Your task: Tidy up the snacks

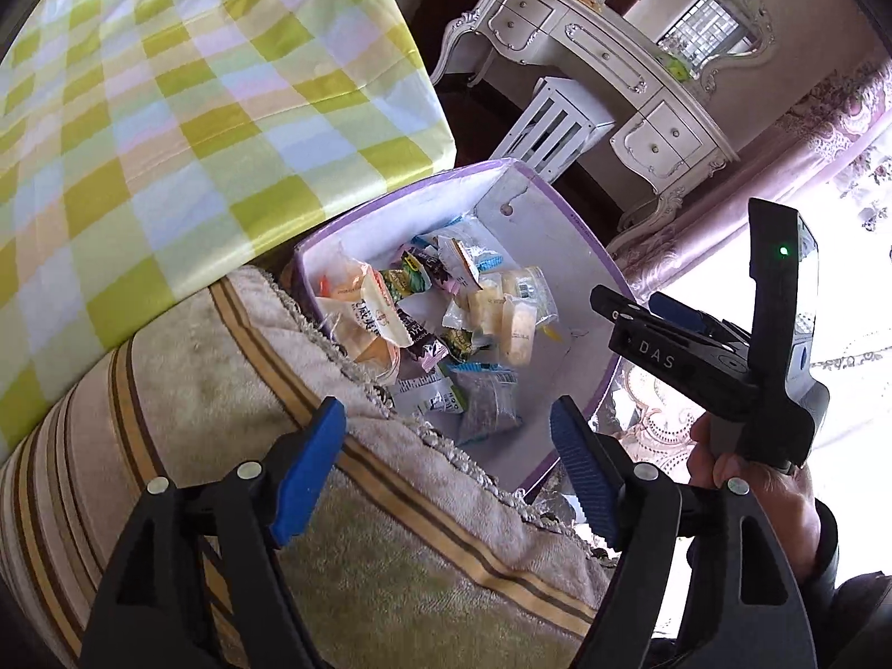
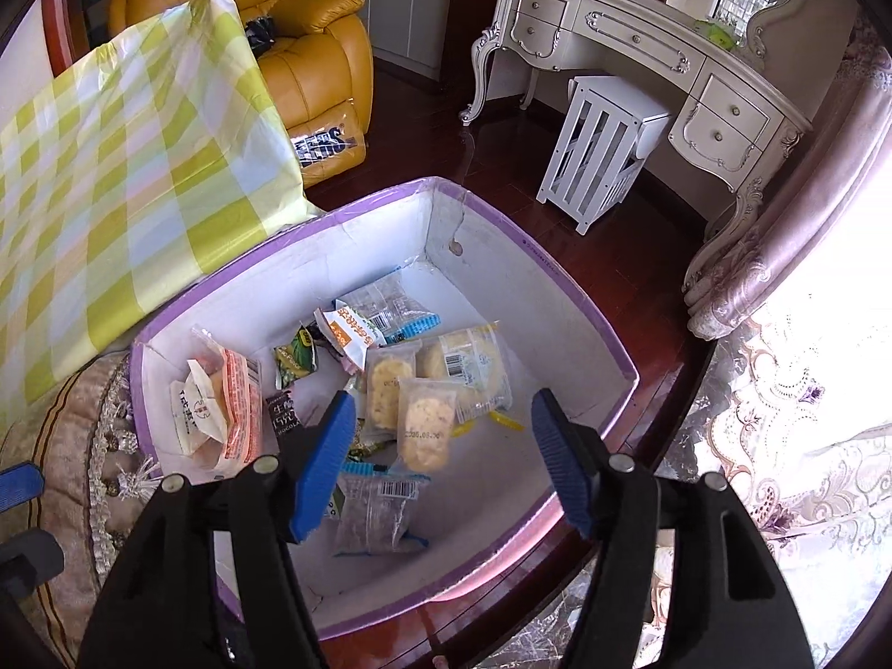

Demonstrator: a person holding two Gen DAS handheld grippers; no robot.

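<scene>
A white box with a purple rim (image 2: 557, 273) stands on the dark floor and holds several snack packets. Among them are clear packets of pale biscuits (image 2: 423, 429), an orange and white bag (image 2: 223, 418), a green packet (image 2: 295, 357) and a clear packet with blue ends (image 2: 379, 507). My right gripper (image 2: 443, 418) hangs open above the box with nothing between its blue pads. It also shows in the left wrist view as the right gripper (image 1: 635, 306), held by a hand (image 1: 741, 479). My left gripper (image 1: 446, 429) is open and empty over the near edge of the box (image 1: 390, 195).
A striped, fringed cloth (image 1: 390, 529) lies beside the box on the left. A green and yellow checked cloth (image 1: 167, 111) hangs over it. Behind the box are a white slatted stool (image 2: 602, 145), an ornate white dresser (image 2: 641, 56) and a yellow armchair (image 2: 312, 56). Lace curtain (image 2: 780, 446) on the right.
</scene>
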